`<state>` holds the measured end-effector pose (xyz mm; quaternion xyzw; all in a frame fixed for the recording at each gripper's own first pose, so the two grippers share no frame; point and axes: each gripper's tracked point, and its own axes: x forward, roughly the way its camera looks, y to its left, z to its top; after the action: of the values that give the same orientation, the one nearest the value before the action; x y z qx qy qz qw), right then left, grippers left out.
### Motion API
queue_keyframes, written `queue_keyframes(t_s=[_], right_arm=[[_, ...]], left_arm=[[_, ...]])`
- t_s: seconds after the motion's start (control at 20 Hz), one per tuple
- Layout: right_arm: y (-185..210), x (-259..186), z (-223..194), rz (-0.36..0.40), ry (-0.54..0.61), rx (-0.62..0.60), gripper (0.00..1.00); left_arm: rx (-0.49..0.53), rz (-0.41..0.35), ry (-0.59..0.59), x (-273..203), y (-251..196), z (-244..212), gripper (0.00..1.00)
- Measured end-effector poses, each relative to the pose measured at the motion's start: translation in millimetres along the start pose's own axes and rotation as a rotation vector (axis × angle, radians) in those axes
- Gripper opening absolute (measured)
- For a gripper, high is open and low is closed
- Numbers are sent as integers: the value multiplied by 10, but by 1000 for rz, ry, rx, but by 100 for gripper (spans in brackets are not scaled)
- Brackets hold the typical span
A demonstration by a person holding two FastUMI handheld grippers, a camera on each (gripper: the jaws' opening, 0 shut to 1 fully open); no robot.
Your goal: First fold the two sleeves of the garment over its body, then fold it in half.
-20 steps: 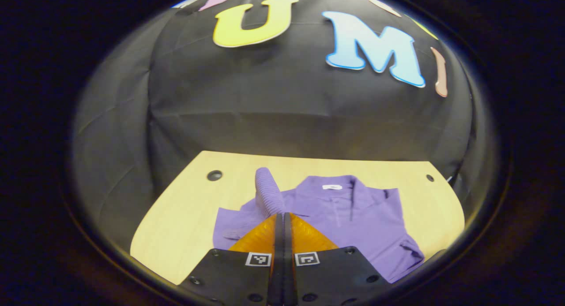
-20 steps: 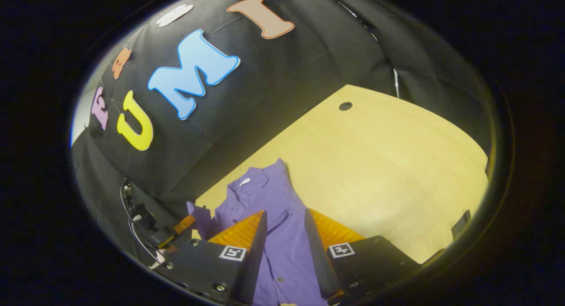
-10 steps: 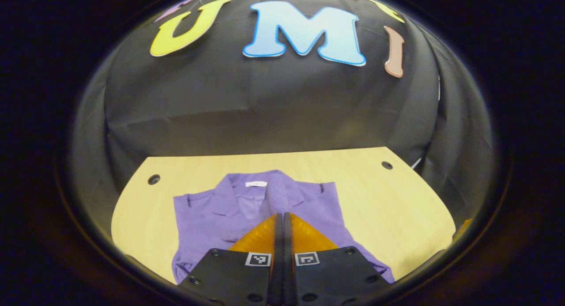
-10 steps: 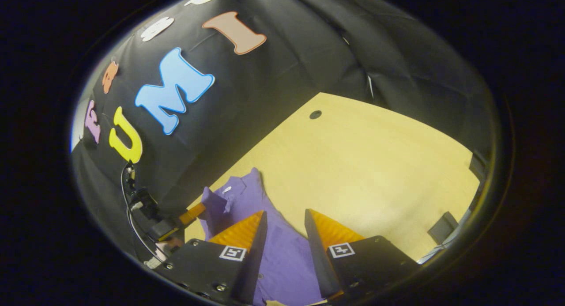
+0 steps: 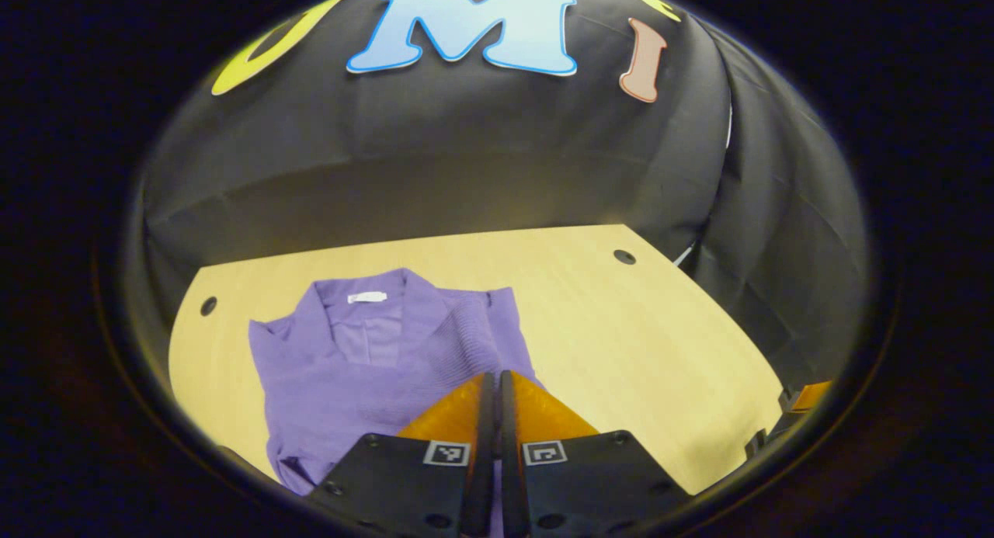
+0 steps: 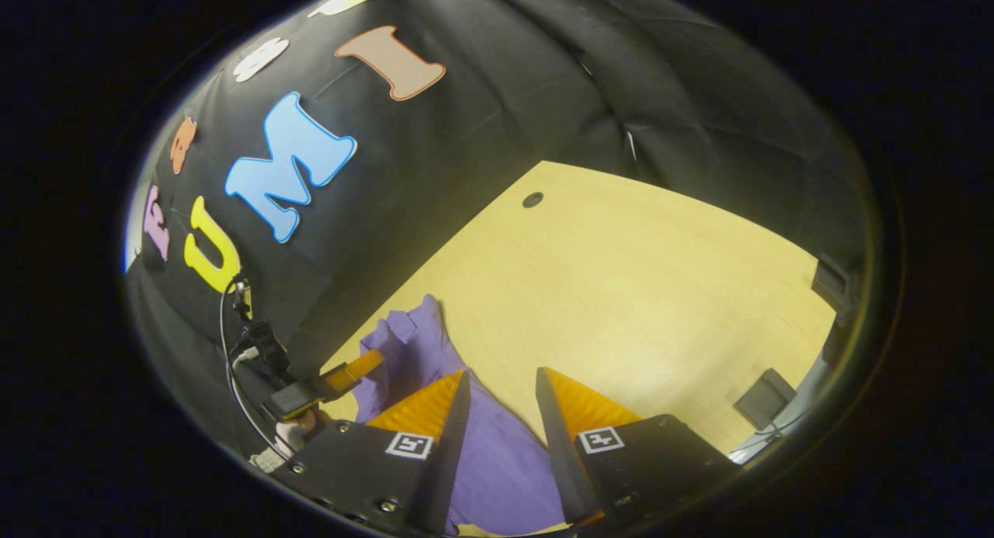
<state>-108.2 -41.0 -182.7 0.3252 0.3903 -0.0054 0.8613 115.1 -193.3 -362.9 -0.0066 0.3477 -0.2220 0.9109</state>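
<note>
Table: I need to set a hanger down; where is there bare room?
The table is bare between the purple shirt and the booth wall, past the far hole. The shirt's side is crowded, with the left gripper on it.

A pale wooden table (image 5: 637, 328) stands against the black cloth wall (image 5: 435, 173) of the booth. 2 small dark round holes sit near its far corners, 1 at the left (image 5: 207, 305) and 1 at the right (image 5: 623, 256). In the right gripper view, a small dark block (image 6: 766, 398) lies just off the table's near edge.
</note>
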Motion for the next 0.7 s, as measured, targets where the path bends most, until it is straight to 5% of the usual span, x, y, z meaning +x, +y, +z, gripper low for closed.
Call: queue_keyframes(t_s=[0.15, 0.7], right_arm=[[56, 69, -33, 12, 15, -11, 54], [-34, 170, -505, 25, 167, -116, 54]], left_arm=[[24, -6, -1, -55, -1, -30, 96], [55, 131, 29, -734, 817, -507, 94]])
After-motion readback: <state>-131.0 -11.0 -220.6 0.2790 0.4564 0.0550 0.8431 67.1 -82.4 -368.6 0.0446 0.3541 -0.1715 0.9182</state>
